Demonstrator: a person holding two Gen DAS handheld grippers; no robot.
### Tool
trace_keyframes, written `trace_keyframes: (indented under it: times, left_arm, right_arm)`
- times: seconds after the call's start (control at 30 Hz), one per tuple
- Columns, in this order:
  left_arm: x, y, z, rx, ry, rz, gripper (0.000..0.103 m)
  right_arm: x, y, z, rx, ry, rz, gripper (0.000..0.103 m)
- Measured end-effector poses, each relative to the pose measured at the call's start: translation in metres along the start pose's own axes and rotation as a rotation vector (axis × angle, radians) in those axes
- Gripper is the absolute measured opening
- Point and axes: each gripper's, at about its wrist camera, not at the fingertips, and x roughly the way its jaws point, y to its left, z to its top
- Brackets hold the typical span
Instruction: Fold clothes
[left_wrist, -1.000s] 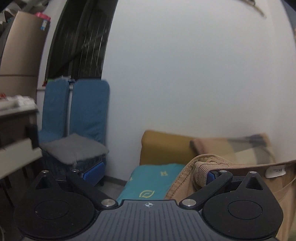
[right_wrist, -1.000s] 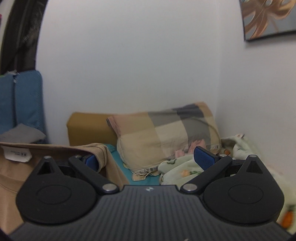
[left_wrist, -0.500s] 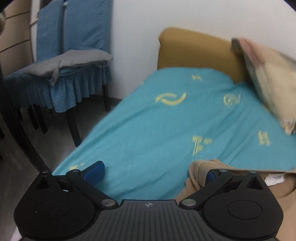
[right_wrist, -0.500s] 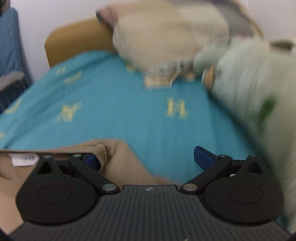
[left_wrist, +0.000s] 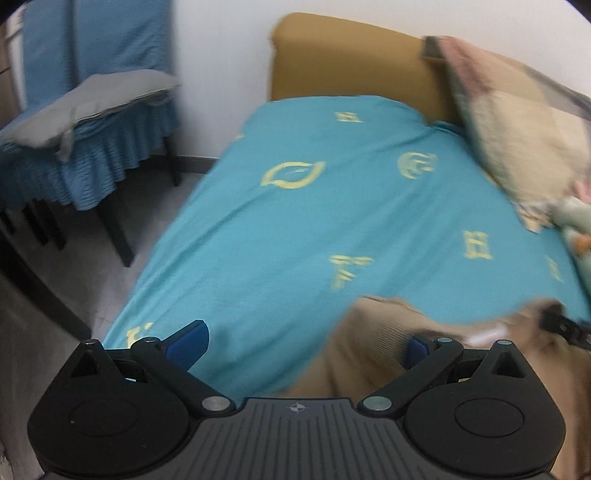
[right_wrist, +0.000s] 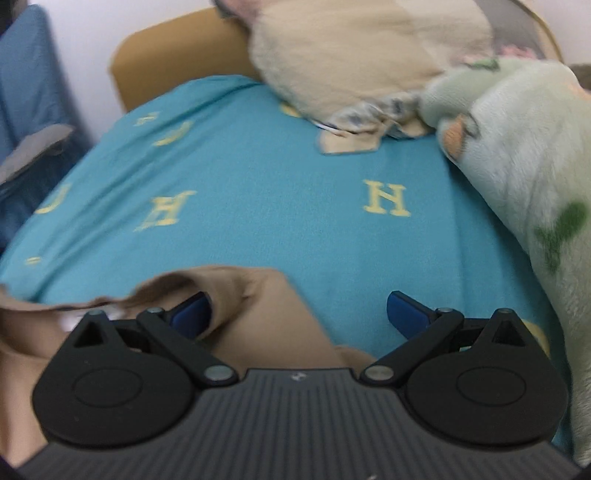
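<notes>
Both grippers hang low over the bed, whose turquoise cover with yellow letters and emblems (left_wrist: 280, 236) is the thing to steer by. The left gripper (left_wrist: 304, 341) has its blue-padded fingers spread wide; the tan knit garment with a ribbed collar (left_wrist: 376, 339) is bunched against its right finger, and the left finger stands over bare cover. From here I cannot tell whether the spread jaws have any hold on the cloth or whether it only drapes on that one finger.

The right gripper (right_wrist: 297, 314) mirrors it: fingers far apart, the garment (right_wrist: 266, 314) wrapped about its left finger, the right finger over open cover. Again the hold cannot be judged. Between the two tools the garment's top edge stretches, blurred, low over the near end of the cover, with a pale patch, perhaps a label, just behind it in the right wrist view.

At the far end of the cover stands a mustard-yellow padded headboard (left_wrist: 351, 62). A beige checked pillow (left_wrist: 517, 140) leans in the far right corner of the cover, and a pale green fleecy blanket with orange and green prints (right_wrist: 524, 155) is piled along its right side. Off the left side of the cover, a chair in a blue ruffled slipcover with a grey cushion (left_wrist: 92, 122) stands on the floor.
</notes>
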Motion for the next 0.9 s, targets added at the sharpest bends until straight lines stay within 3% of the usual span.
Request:
trace_keyframes:
  times: [0.17,0.4,0.67,0.8,0.9]
  left_arm:
    - [-0.042,-0.012,-0.011,0.048,-0.054,-0.038,0.103]
    - [-0.137,-0.015,-0.048,0.074,-0.164,-0.074,0.103]
    - [-0.290,-0.009,-0.161,0.048,-0.282,-0.076,0.101]
    - [-0.338,0.001,-0.219,-0.008,-0.315,-0.071,0.101]
    - [-0.356,0.013,-0.252,-0.062,-0.296,-0.056,0.101]
  right_arm:
    - [-0.038,0.020,0.004,-0.066,-0.011,0.028,0.103]
    - [-0.131,0.036,-0.019,-0.049,-0.123,0.069,0.103]
    - [-0.291,0.055,-0.097,-0.014,-0.241,0.127,0.103]
    - [-0.361,0.057,-0.143,-0.001,-0.289,0.151,0.103]
    - [-0.401,0.053,-0.177,0.018,-0.313,0.166,0.099]
